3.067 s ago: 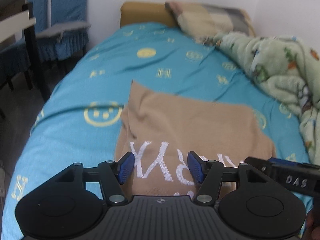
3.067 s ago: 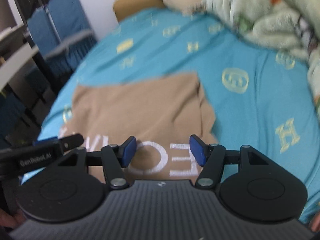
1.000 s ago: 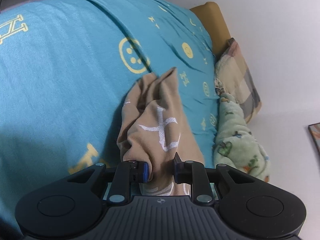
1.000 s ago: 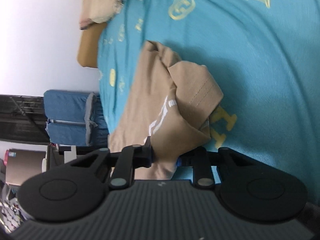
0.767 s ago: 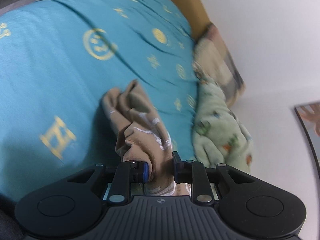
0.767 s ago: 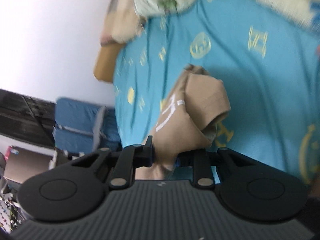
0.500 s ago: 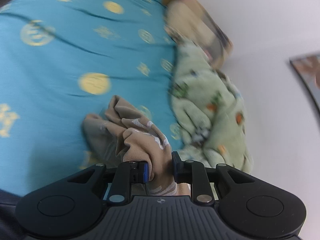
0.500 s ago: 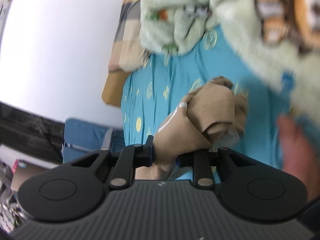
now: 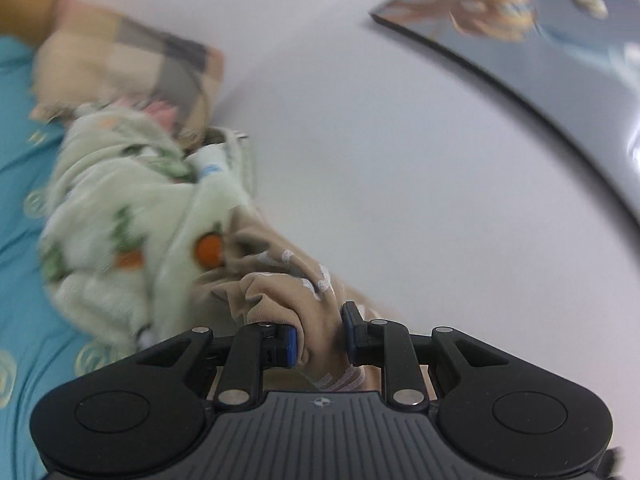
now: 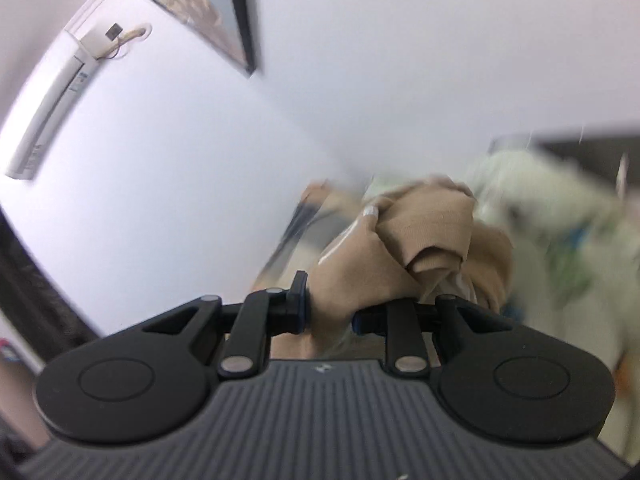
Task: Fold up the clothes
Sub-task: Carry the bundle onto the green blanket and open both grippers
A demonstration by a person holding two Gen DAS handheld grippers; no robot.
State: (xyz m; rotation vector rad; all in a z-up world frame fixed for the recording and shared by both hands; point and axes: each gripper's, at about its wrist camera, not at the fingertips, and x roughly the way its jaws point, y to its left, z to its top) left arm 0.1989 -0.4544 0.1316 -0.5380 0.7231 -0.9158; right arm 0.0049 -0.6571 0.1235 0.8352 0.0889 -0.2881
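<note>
1. A tan shirt [image 9: 280, 284] with white lettering hangs bunched in the air, lifted clear of the bed; its lower part is hidden behind both grippers.
2. The left gripper [image 9: 320, 338] pinches one bunch of it between narrow jaws.
3. The right gripper [image 10: 330, 316] clamps another bunch [image 10: 384, 264].
4. Behind, blurred: a pale green blanket [image 9: 120, 216], a checked pillow [image 9: 132, 64], the turquoise bedsheet [image 9: 24, 280], a white wall [image 9: 400, 160] and a framed picture [image 9: 540, 28] cut off at the frame's edge.

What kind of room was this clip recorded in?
Most likely a bedroom: a bed with a teal patterned sheet, a checked pillow and a rumpled green blanket against a white wall, with a wall air conditioner high up.
</note>
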